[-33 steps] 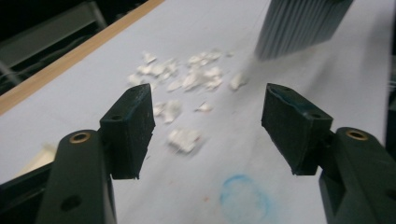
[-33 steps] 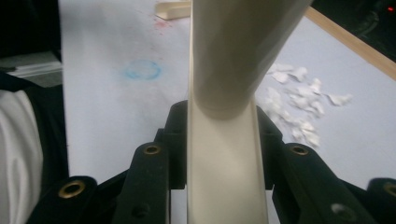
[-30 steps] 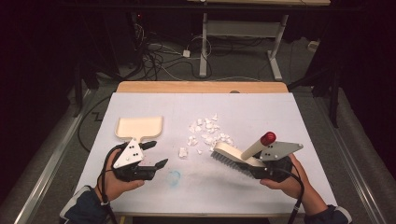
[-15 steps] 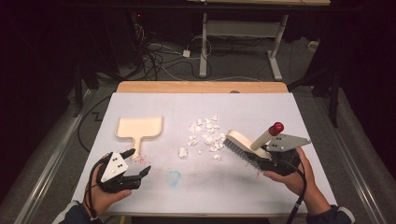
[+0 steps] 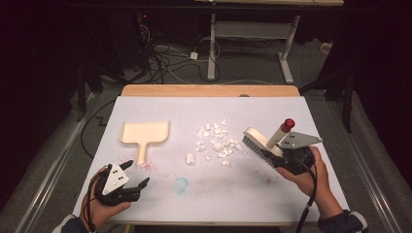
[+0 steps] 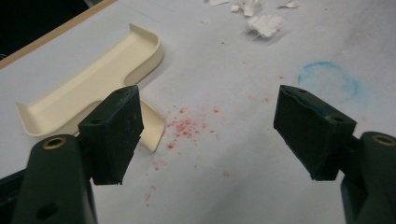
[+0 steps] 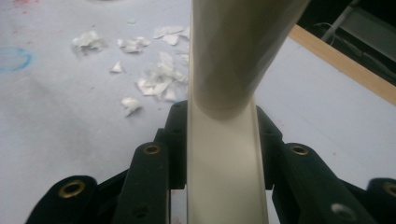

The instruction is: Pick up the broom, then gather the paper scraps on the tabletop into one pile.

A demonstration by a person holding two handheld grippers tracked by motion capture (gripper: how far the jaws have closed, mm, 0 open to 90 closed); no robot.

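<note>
In the high view, a flat white table (image 5: 311,116) with a wooden far edge is seen. A cream dustpan (image 5: 145,134) lies flat on its left part; it is smooth plastic, with a wide tray and a short flat handle pointing toward the person. A loose heap of torn white paper scraps (image 5: 216,141) is spread near the middle. A faint blue ring (image 5: 180,184) and small red specks (image 5: 154,158) are marked on the table. The brush (image 5: 265,141) is held tilted by the right gripper (image 5: 286,156), just to the right of the scraps; its dark bristles are turned down toward the table, and its round cream handle with a red tip is pointed up. The left gripper (image 5: 133,175) is held low at the near left, just short of the dustpan handle.

In the left gripper view, the two black blocky jaws of the left gripper (image 6: 210,135) are spread wide, having just been opening, and nothing is pinched between them. The dustpan (image 6: 93,88) is seen past the left jaw, with raised curved walls. Red specks (image 6: 187,126) are scattered between the jaws.

In the right gripper view, the right gripper (image 7: 222,140) is pressed tight on the brush (image 7: 224,158). Its smooth flat cream back is squeezed between the black jaws, and the round handle rises above. The crumpled scraps (image 7: 154,84) lie beyond on the table.
</note>
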